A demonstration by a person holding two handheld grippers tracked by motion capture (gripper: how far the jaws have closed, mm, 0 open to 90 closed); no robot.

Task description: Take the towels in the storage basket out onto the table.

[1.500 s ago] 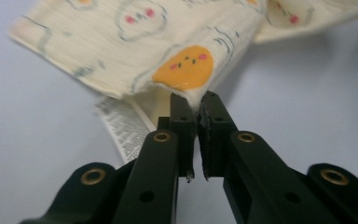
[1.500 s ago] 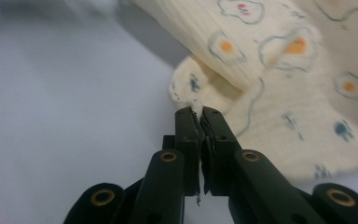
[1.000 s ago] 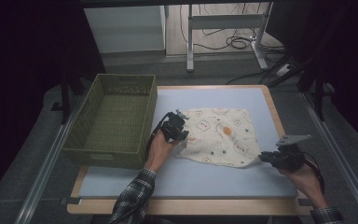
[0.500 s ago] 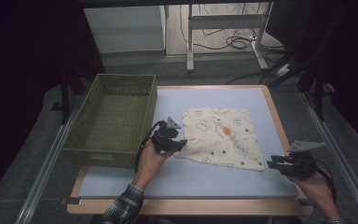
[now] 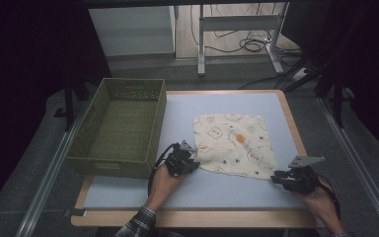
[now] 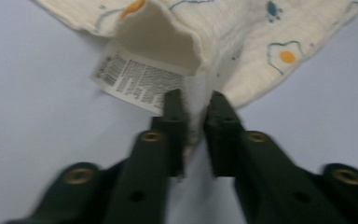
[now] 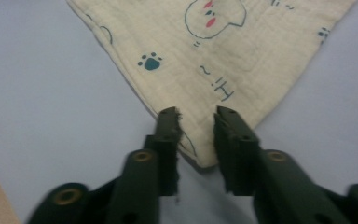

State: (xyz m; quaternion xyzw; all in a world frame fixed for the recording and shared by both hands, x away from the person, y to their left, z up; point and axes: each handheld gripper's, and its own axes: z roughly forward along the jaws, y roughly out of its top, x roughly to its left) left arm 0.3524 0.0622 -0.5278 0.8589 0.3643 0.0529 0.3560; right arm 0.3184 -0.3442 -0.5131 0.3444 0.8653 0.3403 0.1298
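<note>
Printed cloth (image 5: 234, 144) flat on blue counter (image 5: 217, 187), right of green basket (image 5: 118, 129); left gripper (image 6: 193, 119) jaws clamped on near-left corner, just closed; right gripper (image 7: 196, 126) jaws closing astride near-right corner, narrow gap left; best lifted evenly, both corners pinched deep.

The cloth (image 5: 233, 144) is soft, matt woven cotton with a printed paper-like label (image 6: 137, 81). The desk (image 5: 227, 101) is smooth matt blue with a wood rim; the basket (image 5: 118, 128) is woven olive plastic.
</note>
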